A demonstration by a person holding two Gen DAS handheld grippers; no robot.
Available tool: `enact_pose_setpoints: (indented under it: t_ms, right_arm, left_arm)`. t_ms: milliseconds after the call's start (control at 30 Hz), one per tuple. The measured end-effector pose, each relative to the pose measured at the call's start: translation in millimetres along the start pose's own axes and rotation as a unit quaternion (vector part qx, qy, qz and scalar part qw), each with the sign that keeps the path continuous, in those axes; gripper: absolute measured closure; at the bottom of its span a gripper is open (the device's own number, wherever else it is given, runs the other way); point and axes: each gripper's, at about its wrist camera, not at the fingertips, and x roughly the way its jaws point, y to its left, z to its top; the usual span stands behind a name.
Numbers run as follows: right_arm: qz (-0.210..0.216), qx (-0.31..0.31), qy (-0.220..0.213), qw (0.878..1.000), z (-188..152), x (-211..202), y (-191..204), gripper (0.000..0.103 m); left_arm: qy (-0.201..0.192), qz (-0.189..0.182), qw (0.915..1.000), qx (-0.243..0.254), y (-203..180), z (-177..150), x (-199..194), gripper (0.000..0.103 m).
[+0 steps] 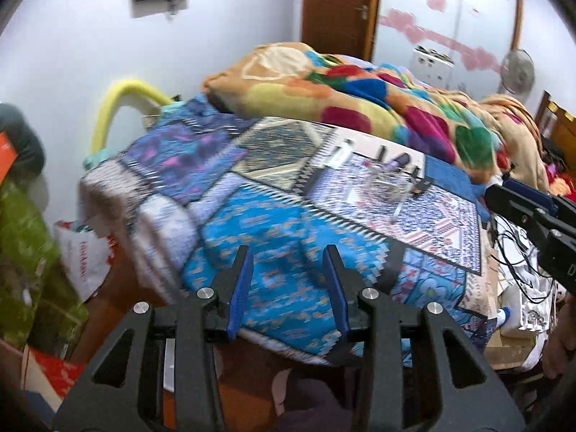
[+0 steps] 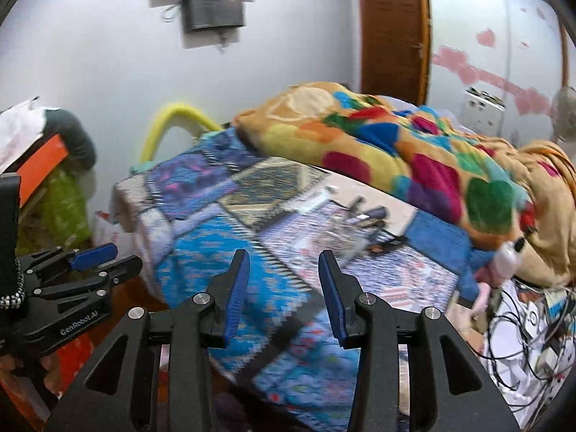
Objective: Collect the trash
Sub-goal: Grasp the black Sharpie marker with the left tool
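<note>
both the left gripper (image 1: 288,270) and right gripper (image 2: 284,273) had fingers spread wide, holding nothing. the blurred clear plastic wrapper litter (image 1: 387,183) lay on the patchwork-covered bed (image 1: 273,223) at one o'clock. it looked light, crinkly and slippery, best pinched at an edge.

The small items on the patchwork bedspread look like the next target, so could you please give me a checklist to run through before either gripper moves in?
1. Left gripper open with nothing held: ok.
2. Right gripper open with nothing held: ok.
3. Small items in view on the patchwork bedspread: ok.
4. Which items are trash: cannot tell, both views are blurred.
5. Path over the bedspread to the items free of obstacles: ok.
6. A bin or bag to receive trash: cannot tell; a white plastic bag lies beside the bed, its purpose unclear.
</note>
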Motion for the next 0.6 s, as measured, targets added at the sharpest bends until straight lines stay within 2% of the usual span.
enact_pose_setpoints:
  t_ms: [267, 600]
  right_arm:
    - [-0.022, 0.042, 0.044, 0.998, -15.1, 41.2, -65.6, 0.067]
    - [-0.03, 0.088, 0.104, 0.99, -26.4, 115.8, -114.3, 0.067]
  left_arm:
    - [0.034, -0.036, 0.9985, 0.025, -39.2, 14.7, 65.1, 0.063]
    - [0.083, -0.07, 0.9926, 0.055, -74.5, 12.9, 144.5, 0.063]
